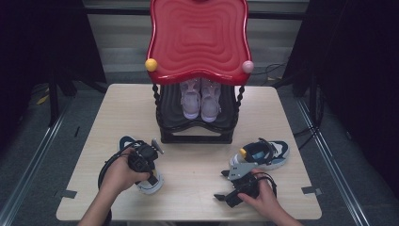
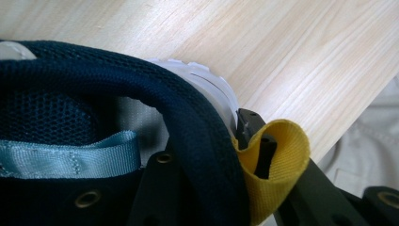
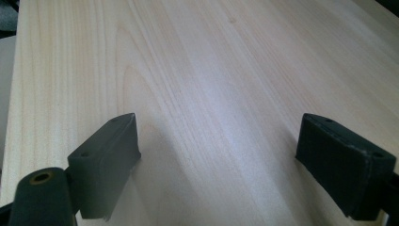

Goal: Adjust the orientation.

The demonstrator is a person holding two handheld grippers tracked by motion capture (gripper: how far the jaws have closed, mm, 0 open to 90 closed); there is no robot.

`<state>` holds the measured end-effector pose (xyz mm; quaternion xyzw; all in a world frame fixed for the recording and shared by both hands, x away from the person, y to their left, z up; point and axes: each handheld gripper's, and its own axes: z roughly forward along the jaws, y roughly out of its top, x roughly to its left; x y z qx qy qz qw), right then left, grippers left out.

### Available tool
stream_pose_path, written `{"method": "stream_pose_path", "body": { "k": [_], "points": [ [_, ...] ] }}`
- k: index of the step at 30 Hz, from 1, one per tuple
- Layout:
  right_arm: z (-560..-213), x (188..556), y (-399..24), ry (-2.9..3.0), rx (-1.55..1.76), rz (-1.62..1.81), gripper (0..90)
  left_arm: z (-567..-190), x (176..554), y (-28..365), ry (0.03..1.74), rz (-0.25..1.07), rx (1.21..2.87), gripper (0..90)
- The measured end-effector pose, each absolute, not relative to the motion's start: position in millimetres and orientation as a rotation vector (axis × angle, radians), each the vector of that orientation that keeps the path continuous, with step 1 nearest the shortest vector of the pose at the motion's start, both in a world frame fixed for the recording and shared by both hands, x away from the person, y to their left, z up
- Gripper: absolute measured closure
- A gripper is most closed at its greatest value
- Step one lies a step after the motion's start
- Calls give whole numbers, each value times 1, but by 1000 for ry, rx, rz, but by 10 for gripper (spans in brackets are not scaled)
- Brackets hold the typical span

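A navy and white sneaker (image 1: 154, 187) lies at the table's front left, heel toward me. My left gripper (image 1: 149, 178) comes down on its heel. In the left gripper view the left gripper (image 2: 207, 141) is shut on the sneaker's padded navy heel collar (image 2: 188, 113): one jaw is inside the shoe, the other outside, behind the yellow pull tab (image 2: 282, 160). The matching sneaker (image 1: 263, 154) lies on the right side of the table. Just in front of it my right gripper (image 1: 221, 186) rests open, pointing left over bare wood, with nothing between its fingers (image 3: 106, 160).
A red-topped shoe rack (image 1: 197, 37) stands at the back middle of the wooden table (image 1: 188, 165). A pair of lavender shoes (image 1: 201, 101) sits on its lower shelf. Dark curtains hang at both sides.
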<state>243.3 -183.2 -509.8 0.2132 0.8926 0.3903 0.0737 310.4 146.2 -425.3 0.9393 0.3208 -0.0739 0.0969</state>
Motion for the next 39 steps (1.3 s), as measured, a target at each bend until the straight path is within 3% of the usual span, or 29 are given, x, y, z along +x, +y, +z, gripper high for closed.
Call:
{"method": "stream_pose_path", "body": {
  "k": [39],
  "points": [
    [-510,244,-183,2677,634,1175,130,-318,313,148,684,-187,2901,715]
  ]
}}
